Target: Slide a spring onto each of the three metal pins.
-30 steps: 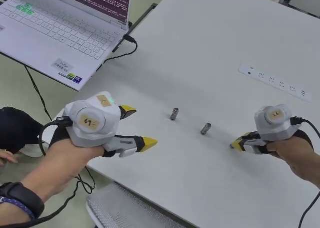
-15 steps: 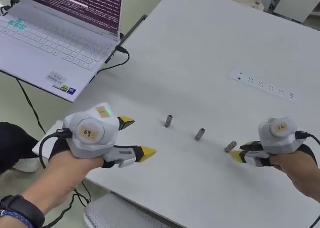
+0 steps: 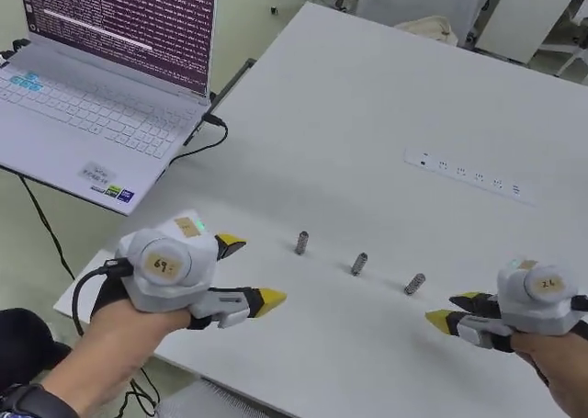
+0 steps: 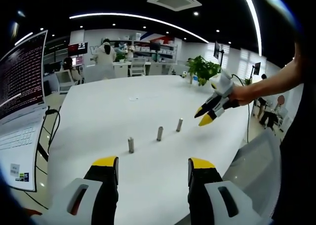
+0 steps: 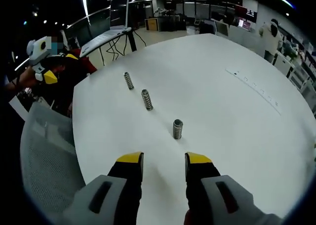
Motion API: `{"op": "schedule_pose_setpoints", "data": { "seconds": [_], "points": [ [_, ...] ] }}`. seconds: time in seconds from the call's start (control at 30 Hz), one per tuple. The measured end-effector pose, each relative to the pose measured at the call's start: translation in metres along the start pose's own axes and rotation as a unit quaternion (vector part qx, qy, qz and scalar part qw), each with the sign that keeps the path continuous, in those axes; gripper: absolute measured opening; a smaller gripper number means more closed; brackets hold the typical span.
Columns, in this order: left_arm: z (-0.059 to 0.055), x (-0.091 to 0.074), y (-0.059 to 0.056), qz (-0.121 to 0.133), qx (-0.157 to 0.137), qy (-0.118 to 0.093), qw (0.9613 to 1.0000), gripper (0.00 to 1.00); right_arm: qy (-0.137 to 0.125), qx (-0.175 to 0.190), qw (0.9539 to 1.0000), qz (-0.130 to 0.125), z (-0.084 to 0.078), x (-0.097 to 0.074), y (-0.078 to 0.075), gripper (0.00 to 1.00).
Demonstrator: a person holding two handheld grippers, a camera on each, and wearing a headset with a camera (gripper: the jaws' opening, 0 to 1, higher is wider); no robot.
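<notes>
One white counter point(image 3: 386, 106) carries the work, a laptop point(image 3: 101, 96) off to its left. Flanking the row, the left tool point(image 3: 253, 271) gapes wide and the right tool point(image 3: 453, 309) is narrowly parted, both empty. Mid-counter the left spring point(image 3: 301, 243), middle spring point(image 3: 359, 264) and right spring point(image 3: 414, 284) stand upright, apparently each propped by its pin, so nothing needs holding.
</notes>
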State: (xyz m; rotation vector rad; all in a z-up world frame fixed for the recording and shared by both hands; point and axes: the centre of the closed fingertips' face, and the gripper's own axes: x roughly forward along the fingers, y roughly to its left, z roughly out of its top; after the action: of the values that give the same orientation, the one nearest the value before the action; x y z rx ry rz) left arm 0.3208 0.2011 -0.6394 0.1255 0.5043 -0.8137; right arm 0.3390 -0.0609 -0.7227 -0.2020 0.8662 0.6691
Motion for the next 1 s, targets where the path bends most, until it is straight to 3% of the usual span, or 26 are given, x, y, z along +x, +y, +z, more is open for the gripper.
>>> {"op": "schedule_pose_setpoints", "data": {
  "seconds": [0.47,1.0],
  "points": [
    [0.012,-0.004,0.005,0.004,0.002,-0.013,0.9999,0.52,-0.081,0.031,0.9961,-0.016,0.013,-0.037,0.024,0.39],
    [0.020,-0.007,0.008,0.010,-0.001,-0.023,0.9997,0.52,-0.117,0.064,0.9902,-0.040,0.001,-0.073,0.039,0.46]
  ]
}}
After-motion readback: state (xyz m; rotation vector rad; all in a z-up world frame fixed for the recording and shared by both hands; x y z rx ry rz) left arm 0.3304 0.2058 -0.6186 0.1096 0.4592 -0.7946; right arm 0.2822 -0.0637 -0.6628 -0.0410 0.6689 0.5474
